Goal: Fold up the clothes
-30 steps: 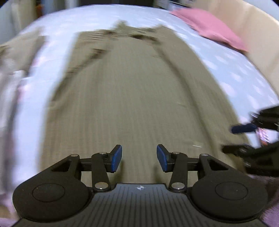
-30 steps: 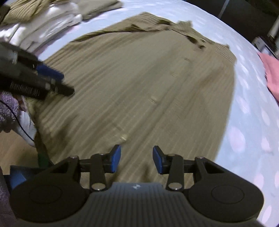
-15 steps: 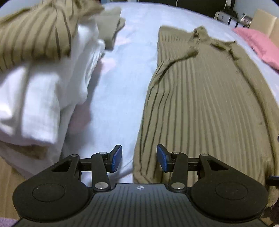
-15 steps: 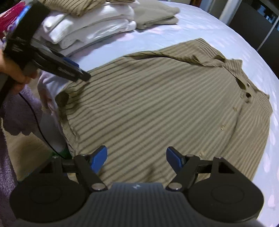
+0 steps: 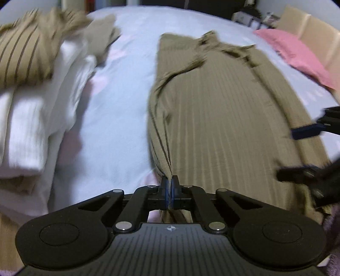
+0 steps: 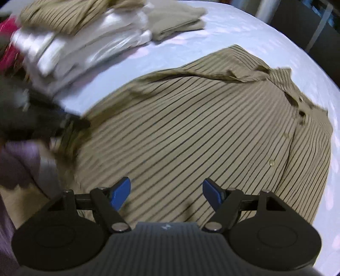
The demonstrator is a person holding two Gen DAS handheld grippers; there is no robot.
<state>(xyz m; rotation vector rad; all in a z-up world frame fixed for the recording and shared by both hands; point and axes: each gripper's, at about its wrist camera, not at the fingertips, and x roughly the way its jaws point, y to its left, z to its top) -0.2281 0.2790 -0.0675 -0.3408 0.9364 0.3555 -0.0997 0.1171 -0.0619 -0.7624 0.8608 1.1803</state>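
Observation:
A tan shirt with thin dark stripes lies spread flat on the bed, collar at the far end. My left gripper is shut on the near left corner of its hem, and the fabric rises into a ridge from the blue pads. In the right wrist view the same shirt fills the middle. My right gripper stands wide open just above the hem, with nothing pressed between its pads. The right gripper also shows at the right edge of the left wrist view. The left gripper appears blurred at the shirt's left corner.
A stack of folded white and striped clothes sits left of the shirt on the pale bed sheet. A folded tan piece lies behind the stack. A pink pillow rests far right. A purple sleeve shows low left.
My left gripper has closed on the shirt's left hem corner. The right gripper's jaws went from half open to wide, and both hands shifted along the hem.

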